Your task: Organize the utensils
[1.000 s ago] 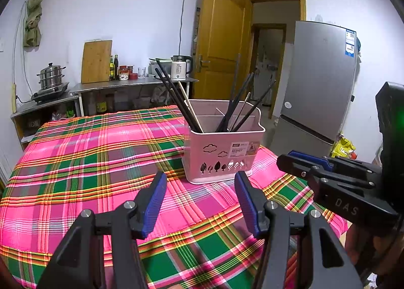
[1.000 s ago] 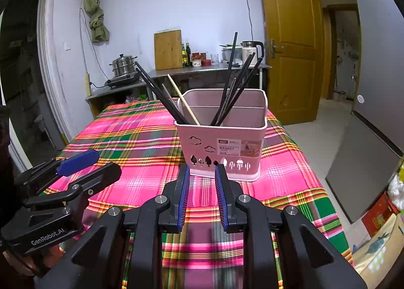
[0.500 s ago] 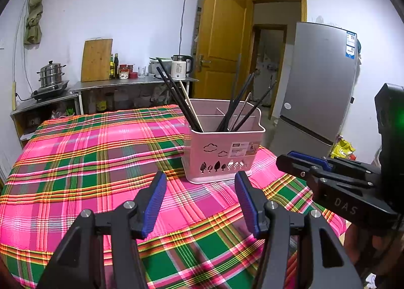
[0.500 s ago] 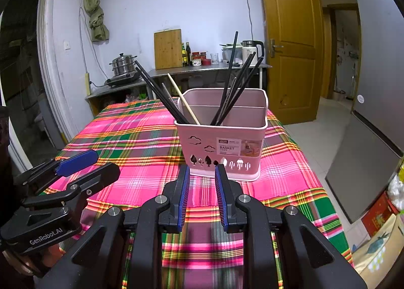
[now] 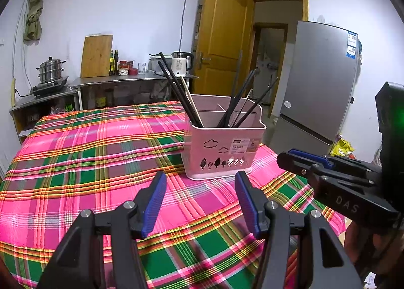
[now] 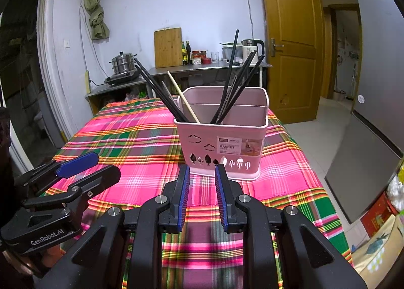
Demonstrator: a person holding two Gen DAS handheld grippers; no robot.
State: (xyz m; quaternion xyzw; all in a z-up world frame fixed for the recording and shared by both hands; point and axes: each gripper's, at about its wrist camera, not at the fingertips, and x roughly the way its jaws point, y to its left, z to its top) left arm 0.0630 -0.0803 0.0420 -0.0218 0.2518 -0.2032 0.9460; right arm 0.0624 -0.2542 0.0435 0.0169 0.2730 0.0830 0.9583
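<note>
A pink utensil basket (image 5: 223, 147) (image 6: 222, 147) stands on the plaid tablecloth (image 5: 83, 152) near the table's right edge. Several black chopsticks (image 5: 176, 92) (image 6: 161, 92) and one pale wooden chopstick (image 6: 183, 97) lean in its compartments. My left gripper (image 5: 199, 183) is open and empty, held above the cloth just in front of the basket. My right gripper (image 6: 202, 175) is empty with a narrow gap between its blue pads, just in front of the basket. Each gripper shows in the other's view, the right one (image 5: 305, 160), the left one (image 6: 85, 165).
A steel counter (image 5: 131, 79) at the back wall holds a steamer pot (image 5: 50, 71), a cutting board (image 5: 97, 55), bottles and a kettle (image 5: 181, 63). A grey fridge (image 5: 320, 87) stands right of the table, beside an open wooden door (image 5: 222, 36).
Both views have shifted only slightly. The grippers keep the same opening and the basket has not moved.
</note>
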